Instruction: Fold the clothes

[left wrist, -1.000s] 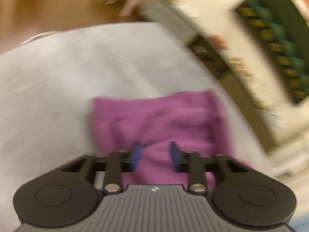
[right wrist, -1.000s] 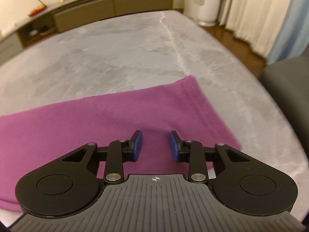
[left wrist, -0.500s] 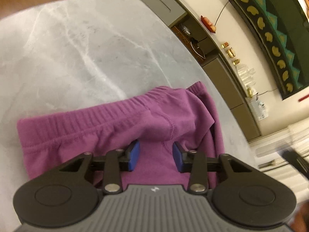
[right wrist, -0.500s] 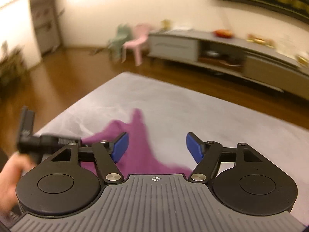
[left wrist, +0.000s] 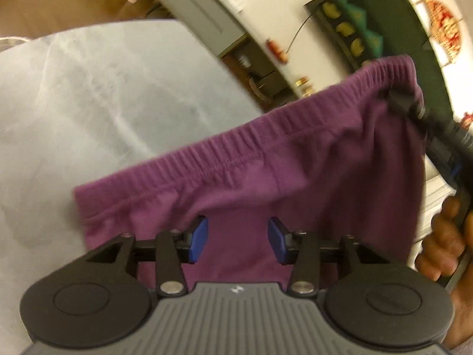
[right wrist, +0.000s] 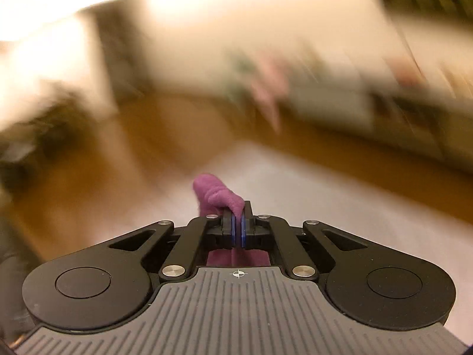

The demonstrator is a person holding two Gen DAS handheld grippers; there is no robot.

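Nowhere any writing we can read, purple garment with ribbed waistband, one corner lifted, right gripper clamped on it, left gripper opening, pads seemingly clear of cloth.

One purple garment with an elastic waistband lies partly on one grey marbled table. Two grippers: left gripper, right gripper. One hand.

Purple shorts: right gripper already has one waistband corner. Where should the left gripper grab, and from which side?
Probably the other waistband corner, low on the table while the right gripper lifts its end of the purple shorts. Come from this near side and slide the left gripper, jaws opening with no cloth pinched, leftward over the thick ribbed edge.
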